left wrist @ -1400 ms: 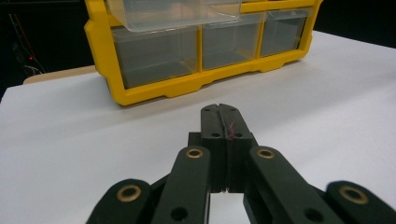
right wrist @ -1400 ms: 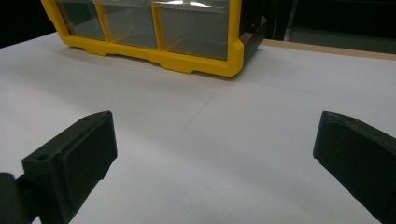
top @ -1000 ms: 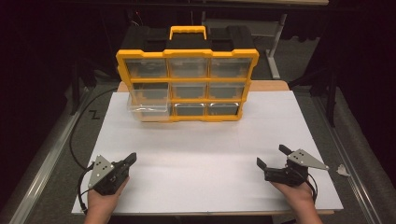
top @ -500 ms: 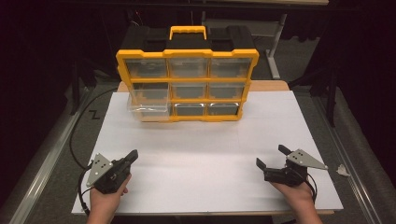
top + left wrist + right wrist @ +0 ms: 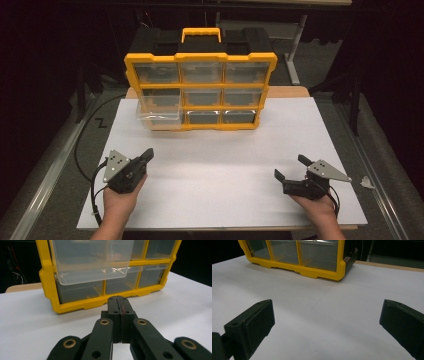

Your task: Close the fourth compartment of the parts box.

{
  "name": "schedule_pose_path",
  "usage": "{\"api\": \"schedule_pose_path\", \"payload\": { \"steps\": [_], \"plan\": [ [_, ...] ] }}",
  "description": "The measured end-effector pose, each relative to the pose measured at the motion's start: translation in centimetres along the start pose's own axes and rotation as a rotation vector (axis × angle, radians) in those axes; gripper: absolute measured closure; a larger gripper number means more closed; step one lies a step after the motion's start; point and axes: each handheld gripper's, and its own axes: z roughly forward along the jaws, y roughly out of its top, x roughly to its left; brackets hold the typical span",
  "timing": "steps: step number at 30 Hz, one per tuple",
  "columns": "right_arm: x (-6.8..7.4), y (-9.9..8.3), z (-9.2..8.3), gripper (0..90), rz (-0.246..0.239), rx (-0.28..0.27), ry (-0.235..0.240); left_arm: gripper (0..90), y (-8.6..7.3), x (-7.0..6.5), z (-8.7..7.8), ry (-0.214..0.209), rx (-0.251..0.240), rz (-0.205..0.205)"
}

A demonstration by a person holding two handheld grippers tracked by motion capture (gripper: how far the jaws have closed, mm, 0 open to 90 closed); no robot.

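One clear plastic drawer (image 5: 159, 111) juts from the yellow-framed organiser cabinet (image 5: 200, 90) at upper centre; I judge nothing has begun. My left gripper (image 5: 148, 153) is clenched empty at lower left, my right gripper (image 5: 289, 167) spread wide at lower right, so next comes a reach to that drawer.

One yellow organizer (image 5: 200, 90) stands on one white-covered bench (image 5: 220, 170); it has nine clear drawers in three rows of three, one yellow carry handle (image 5: 201, 34) on top, and one drawer (image 5: 158, 107), in the left column, pulled out from the frame. Two claws are on the bench, the left claw (image 5: 148, 154) and the right claw (image 5: 290, 167), each held in one hand, so two hands, the left hand (image 5: 120, 200) and the right hand (image 5: 317, 205). One small pale scrap (image 5: 367, 183) lies off the bench's right edge.
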Motion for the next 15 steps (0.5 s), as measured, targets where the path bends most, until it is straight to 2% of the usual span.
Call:
{"api": "schedule_pose_path", "payload": {
  "steps": [2, 5, 10, 15],
  "plan": [
    [0.0, 0.0, 0.0, 1.1, -0.003, -0.003, -0.001, 89.6, 0.2, 0.0, 0.3, 0.003, -0.002, -0.001],
    [0.0, 0.0, 0.0, 1.2, -0.003, -0.002, -0.001, 89.7, 0.4, 0.2, 0.8, 0.0, 0.006, -0.039],
    [0.0, 0.0, 0.0, 1.3, -0.002, -0.001, 0.0, 89.6, 0.8, 0.6, 1.6, 0.01, 0.012, -0.056],
    [0.0, 0.0, 0.1, 1.3, -0.002, 0.0, -0.001, 89.6, 1.6, 0.7, 2.2, 0.03, 0.015, -0.028]
  ]
}}
